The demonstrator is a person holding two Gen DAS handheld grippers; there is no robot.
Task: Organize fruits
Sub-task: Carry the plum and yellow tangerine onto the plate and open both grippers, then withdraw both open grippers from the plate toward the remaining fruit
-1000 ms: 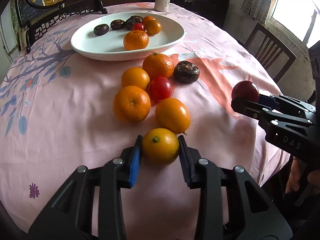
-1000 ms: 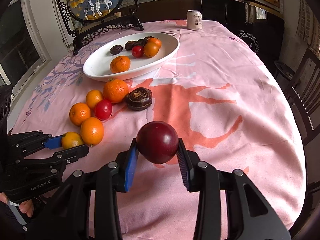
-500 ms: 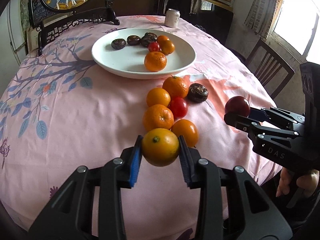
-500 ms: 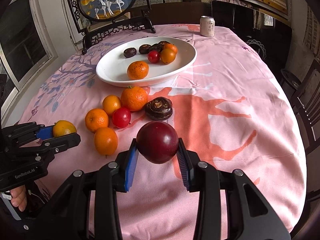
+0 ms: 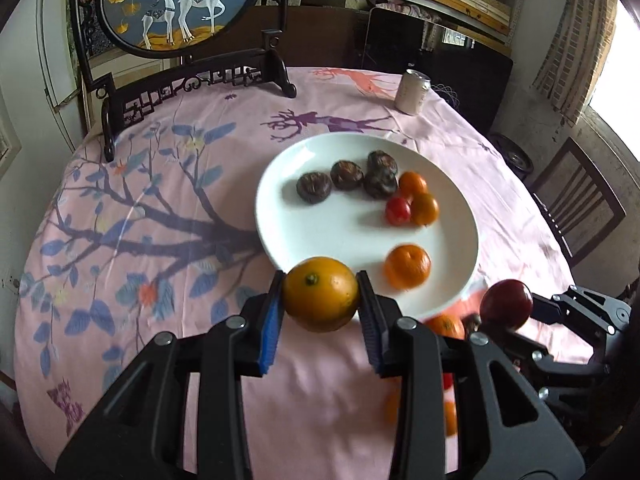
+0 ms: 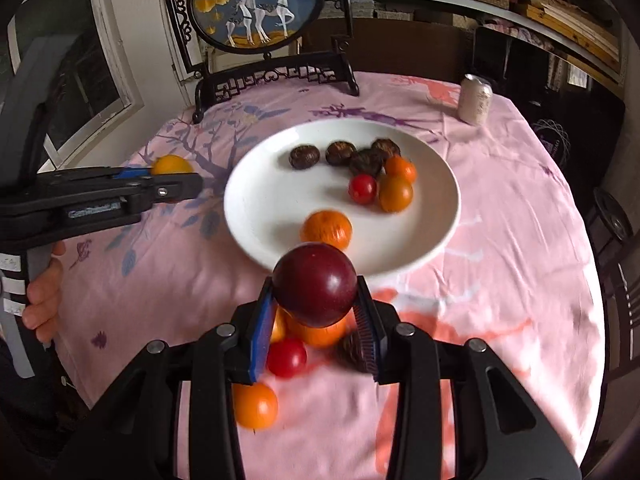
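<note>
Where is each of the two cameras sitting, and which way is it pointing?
Left wrist: sits on the left gripper, looking down along its fingers over the held orange to the white plate; the right gripper shows at right.
Right wrist: sits on the right gripper, looking over the held plum at the plate; the left gripper and a hand show at left.
Shared: plate, can, deer screen.
</note>
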